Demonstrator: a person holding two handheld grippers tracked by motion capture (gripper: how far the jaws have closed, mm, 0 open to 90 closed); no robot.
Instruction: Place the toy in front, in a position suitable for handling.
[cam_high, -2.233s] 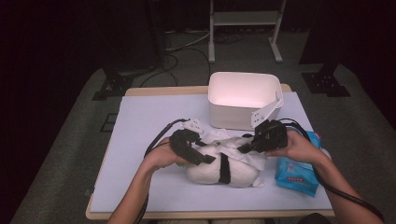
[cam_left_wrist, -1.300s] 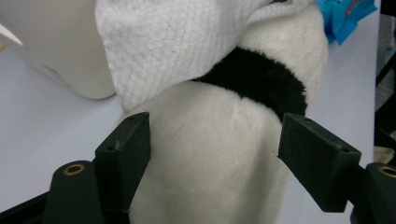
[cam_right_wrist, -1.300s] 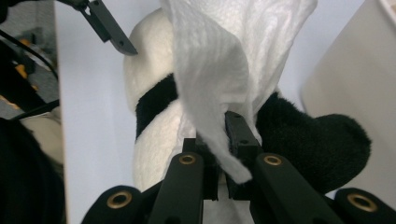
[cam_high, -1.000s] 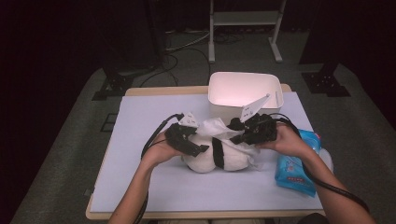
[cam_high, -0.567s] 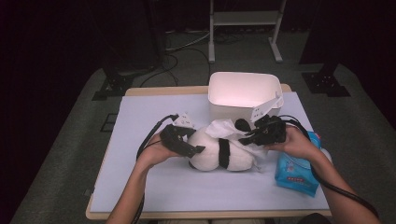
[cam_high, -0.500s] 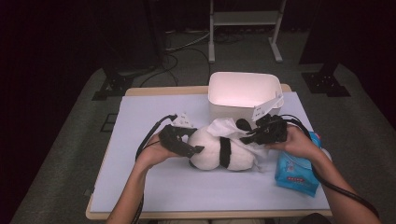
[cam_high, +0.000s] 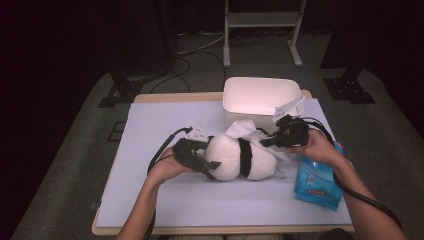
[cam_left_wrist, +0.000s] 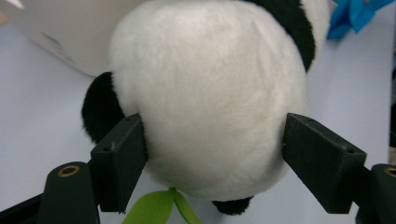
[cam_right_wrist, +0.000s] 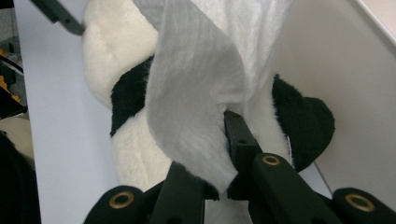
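Note:
A black-and-white panda plush (cam_high: 235, 157) lies on its side in the middle of the table. My left gripper (cam_high: 210, 167) clamps its round white end, one jaw pressed in on each side (cam_left_wrist: 212, 154); a green leaf (cam_left_wrist: 159, 207) pokes out below. From the right, my right gripper (cam_high: 267, 141) is shut on a white tissue (cam_high: 242, 129). In the right gripper view the tissue (cam_right_wrist: 196, 88) drapes over the panda (cam_right_wrist: 112, 56) and is pinched between the jaws (cam_right_wrist: 210, 154).
A white bin (cam_high: 227, 100) stands just behind the plush, its wall (cam_right_wrist: 345, 93) close beside my right gripper. A blue wipe pack (cam_high: 317, 182) lies at the right by the person's right forearm. Bare table spreads left and front.
Both hands have carried the plush a little away from the front edge, toward the bin. The right gripper with the tissue has come up over the plush's far side.

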